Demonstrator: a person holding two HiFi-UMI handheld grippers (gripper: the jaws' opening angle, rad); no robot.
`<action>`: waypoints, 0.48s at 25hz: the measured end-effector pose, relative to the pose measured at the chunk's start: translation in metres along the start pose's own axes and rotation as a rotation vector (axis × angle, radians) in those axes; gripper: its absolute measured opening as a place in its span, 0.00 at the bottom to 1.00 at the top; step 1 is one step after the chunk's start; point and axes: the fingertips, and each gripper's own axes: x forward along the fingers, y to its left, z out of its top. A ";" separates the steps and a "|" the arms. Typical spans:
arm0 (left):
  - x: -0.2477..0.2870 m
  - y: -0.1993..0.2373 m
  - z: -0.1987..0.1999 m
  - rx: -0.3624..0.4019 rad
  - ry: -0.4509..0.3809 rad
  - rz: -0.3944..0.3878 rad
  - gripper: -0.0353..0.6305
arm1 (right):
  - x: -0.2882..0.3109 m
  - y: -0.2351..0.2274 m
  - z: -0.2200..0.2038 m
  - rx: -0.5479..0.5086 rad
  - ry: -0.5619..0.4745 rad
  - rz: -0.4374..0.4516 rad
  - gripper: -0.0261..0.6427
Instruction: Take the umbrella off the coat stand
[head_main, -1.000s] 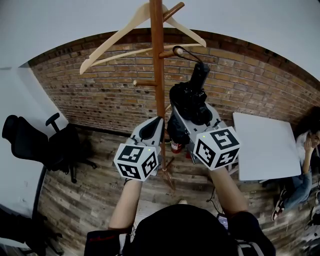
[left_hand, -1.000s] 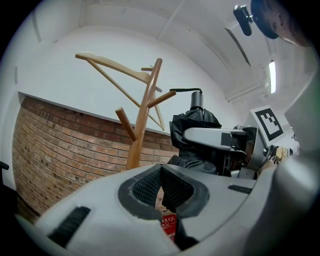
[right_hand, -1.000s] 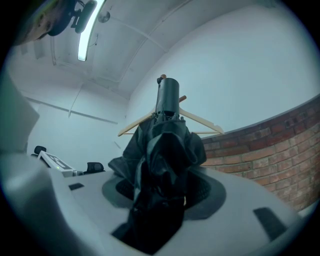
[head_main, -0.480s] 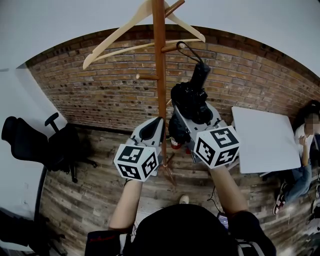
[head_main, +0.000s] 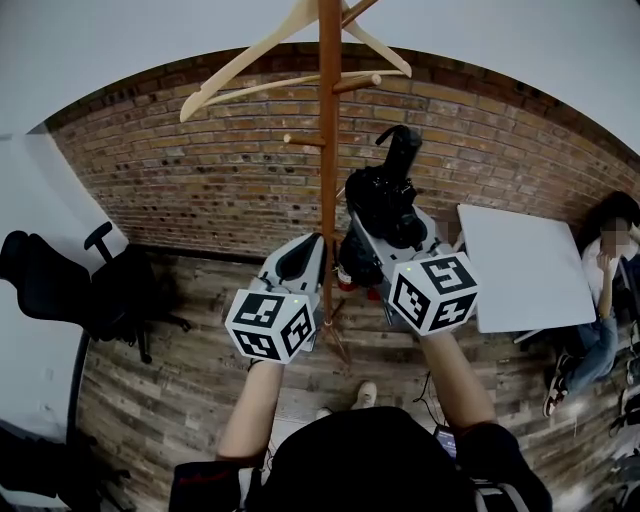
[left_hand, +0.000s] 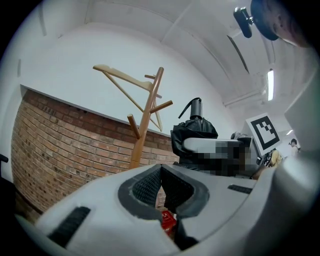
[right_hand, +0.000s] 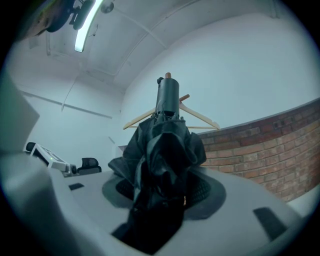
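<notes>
A black folded umbrella (head_main: 385, 200) stands upright between the jaws of my right gripper (head_main: 390, 232), which is shut on its bunched fabric (right_hand: 162, 150). Its handle and strap loop (head_main: 392, 140) point up, free of the pegs and just right of the wooden coat stand (head_main: 329, 150). An empty wooden hanger (head_main: 260, 65) hangs near the stand's top. My left gripper (head_main: 312, 242) is left of the pole, its pads meeting at the tips (left_hand: 160, 167) with nothing between them. The umbrella (left_hand: 192, 132) shows beyond it in the left gripper view.
A brick wall (head_main: 200, 190) runs behind the stand. A white table (head_main: 525, 270) is at the right with a person (head_main: 605, 290) seated beside it. A black office chair (head_main: 60, 285) is at the left. A red object (left_hand: 167, 220) sits near the stand's base.
The umbrella's strap loop was over a peg on the stand; now it is off the peg and lower, to its right. Both grippers drew slightly back from the stand.
</notes>
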 end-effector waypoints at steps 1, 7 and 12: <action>-0.004 0.001 0.002 -0.002 -0.007 0.001 0.08 | -0.002 0.003 -0.001 -0.001 0.002 -0.002 0.39; -0.022 -0.003 0.000 -0.009 -0.004 -0.009 0.08 | -0.014 0.015 -0.008 -0.003 0.014 -0.016 0.39; -0.025 -0.008 -0.009 -0.012 0.024 -0.021 0.08 | -0.021 0.018 -0.016 -0.002 0.032 -0.026 0.39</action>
